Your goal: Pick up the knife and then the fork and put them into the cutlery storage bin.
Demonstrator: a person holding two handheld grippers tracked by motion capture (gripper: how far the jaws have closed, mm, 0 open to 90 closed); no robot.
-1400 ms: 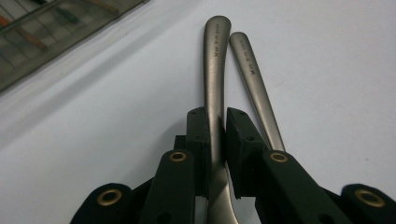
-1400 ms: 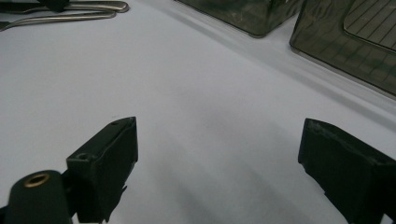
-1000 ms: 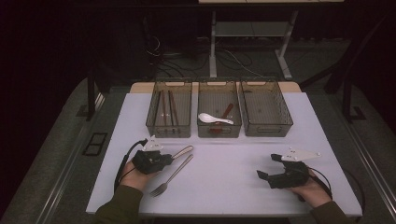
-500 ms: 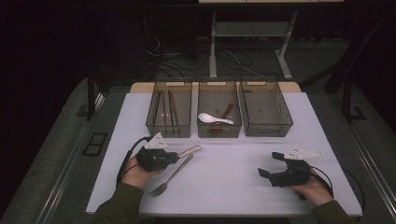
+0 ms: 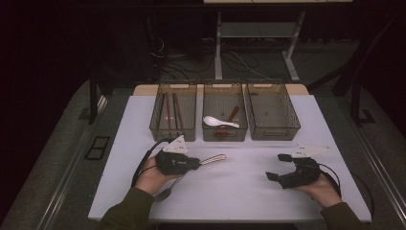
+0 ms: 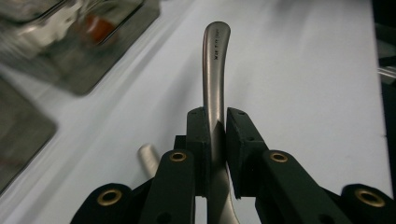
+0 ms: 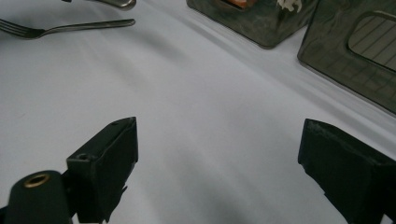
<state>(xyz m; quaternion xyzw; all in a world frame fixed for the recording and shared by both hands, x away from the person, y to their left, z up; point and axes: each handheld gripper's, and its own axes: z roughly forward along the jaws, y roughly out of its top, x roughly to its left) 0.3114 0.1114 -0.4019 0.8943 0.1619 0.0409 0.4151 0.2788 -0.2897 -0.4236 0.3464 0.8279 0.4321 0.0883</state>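
My left gripper (image 5: pixel 195 164) is shut on the handle of a metal utensil (image 5: pixel 213 158), which hangs just above the white table with its handle end pointing right. In the left gripper view both pads clamp the curved steel handle (image 6: pixel 215 56) of the utensil, and my left gripper (image 6: pixel 217 122) is tilted over the table. A metal fork (image 5: pixel 163 193) lies on the table below my left hand. My right gripper (image 5: pixel 276 166) rests open at the right front, with bare table between its jaws (image 7: pixel 219 149).
Three clear bins stand in a row at the back: the left bin (image 5: pixel 154 125) holds chopsticks, the middle bin (image 5: pixel 225 134) a white spoon (image 5: pixel 218 121) and a red-brown one, the right bin (image 5: pixel 275 129) nothing. The fork (image 7: pixel 56 29) lies far off in the right gripper view.
My left gripper has lifted the utensil off the table and carried it to the right and slightly up. The fork stays where it lay. My right gripper has barely moved.
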